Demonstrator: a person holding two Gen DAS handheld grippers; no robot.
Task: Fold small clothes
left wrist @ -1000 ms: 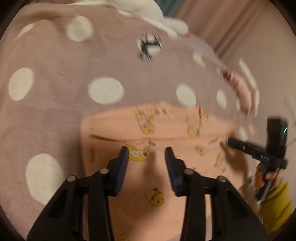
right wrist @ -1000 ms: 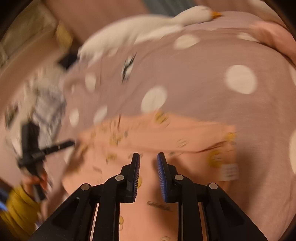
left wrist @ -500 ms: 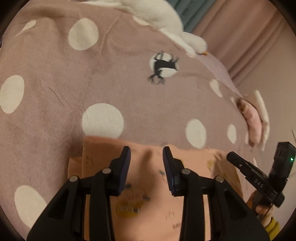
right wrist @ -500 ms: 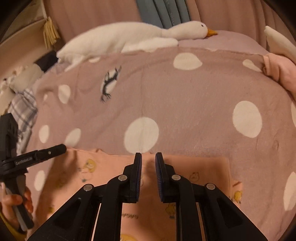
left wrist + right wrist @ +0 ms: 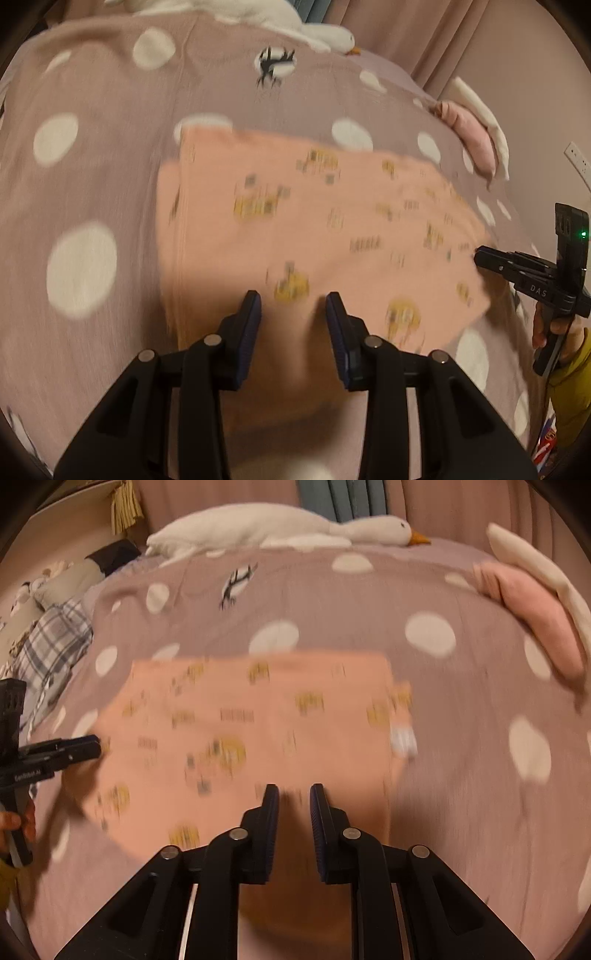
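Both the left gripper (image 5: 292, 314) and right gripper (image 5: 294, 805) pinch the near edge of the peach garment (image 5: 332, 229) lying on the dotted bedspread (image 5: 92, 147).

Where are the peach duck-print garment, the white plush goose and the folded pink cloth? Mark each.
Peach duck-print garment (image 5: 258, 716): right wrist view, middle of the fabric.
White plush goose (image 5: 258, 526): right wrist view, on its body.
Folded pink cloth (image 5: 535, 609): right wrist view, its upper face.

Peach garment (image 5: 332, 236) with yellow prints; mauve bedspread (image 5: 110, 147) with white dots; white plush goose (image 5: 295, 528), orange beak; grey plaid cloth (image 5: 51, 646).
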